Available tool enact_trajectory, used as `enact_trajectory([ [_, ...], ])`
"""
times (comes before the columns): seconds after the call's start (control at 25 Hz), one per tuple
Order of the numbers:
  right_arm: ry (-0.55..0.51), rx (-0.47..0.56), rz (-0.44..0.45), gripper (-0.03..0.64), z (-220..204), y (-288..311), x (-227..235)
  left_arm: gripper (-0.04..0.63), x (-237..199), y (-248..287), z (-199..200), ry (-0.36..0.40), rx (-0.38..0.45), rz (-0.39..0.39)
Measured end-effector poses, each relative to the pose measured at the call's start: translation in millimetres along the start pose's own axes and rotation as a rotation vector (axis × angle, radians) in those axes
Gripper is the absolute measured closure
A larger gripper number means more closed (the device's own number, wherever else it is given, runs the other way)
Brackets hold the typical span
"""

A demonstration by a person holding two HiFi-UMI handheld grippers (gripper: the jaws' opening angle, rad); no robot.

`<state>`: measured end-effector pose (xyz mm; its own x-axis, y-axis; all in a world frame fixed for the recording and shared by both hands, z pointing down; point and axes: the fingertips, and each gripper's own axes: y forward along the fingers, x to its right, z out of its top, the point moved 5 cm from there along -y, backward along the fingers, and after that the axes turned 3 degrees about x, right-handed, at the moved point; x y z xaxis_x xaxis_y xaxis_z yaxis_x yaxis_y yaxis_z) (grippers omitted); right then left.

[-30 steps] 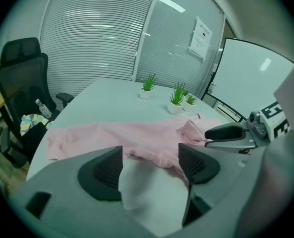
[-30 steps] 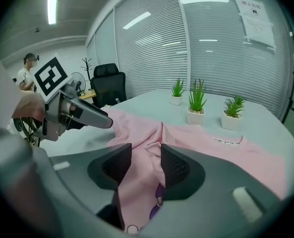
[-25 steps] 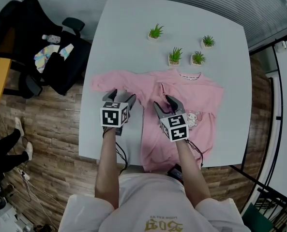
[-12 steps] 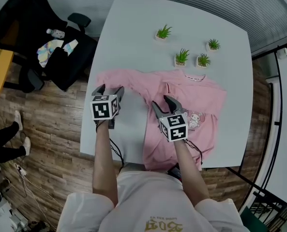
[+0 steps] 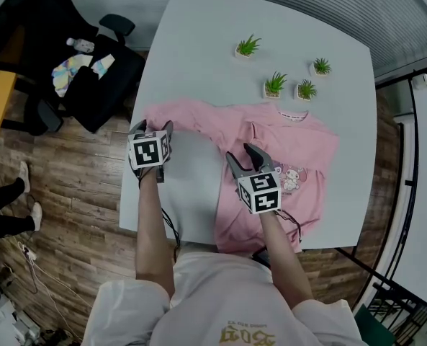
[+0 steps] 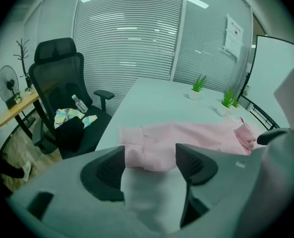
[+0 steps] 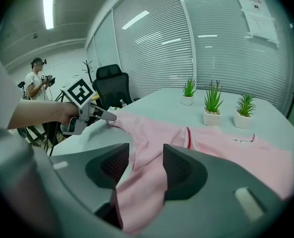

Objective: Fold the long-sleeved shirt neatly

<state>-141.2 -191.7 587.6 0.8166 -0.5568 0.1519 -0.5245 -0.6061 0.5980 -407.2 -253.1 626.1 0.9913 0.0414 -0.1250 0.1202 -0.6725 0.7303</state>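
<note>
A pink long-sleeved shirt (image 5: 289, 146) lies flat on the white table (image 5: 199, 42), its left sleeve stretched out toward the table's left edge. The sleeve's cuff (image 5: 155, 114) lies at the tips of my left gripper (image 5: 150, 127). In the left gripper view the cuff (image 6: 137, 155) sits between the jaws of that gripper (image 6: 149, 155), which are closing and still stand apart from the cloth. My right gripper (image 5: 243, 155) hovers open over the shirt's left side. In the right gripper view pink cloth (image 7: 137, 182) shows between the jaws of this gripper (image 7: 146, 157), unpinched.
Several small potted plants (image 5: 275, 85) stand behind the shirt's collar. A black office chair (image 5: 62, 63) with a bottle and cloths stands off the table's left edge. A person (image 7: 37, 78) stands far back in the right gripper view.
My left gripper has moved left along the sleeve to its cuff at the table's left edge. The right gripper has stayed over the shirt's body.
</note>
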Motion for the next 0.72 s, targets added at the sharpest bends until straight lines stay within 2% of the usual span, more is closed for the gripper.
enact_trajectory([
  [0.2,0.002,-0.022,-0.017,0.390,-5,-1,3,0.377,-6,17,-8,0.019,-0.031,0.032],
  [0.36,0.034,-0.025,-0.033,0.397,-8,-2,8,0.501,-8,18,-8,0.052,-0.023,0.061],
  [0.72,0.075,0.008,-0.055,0.402,3,-10,13,0.534,-26,-12,-2,0.011,0.034,0.103],
])
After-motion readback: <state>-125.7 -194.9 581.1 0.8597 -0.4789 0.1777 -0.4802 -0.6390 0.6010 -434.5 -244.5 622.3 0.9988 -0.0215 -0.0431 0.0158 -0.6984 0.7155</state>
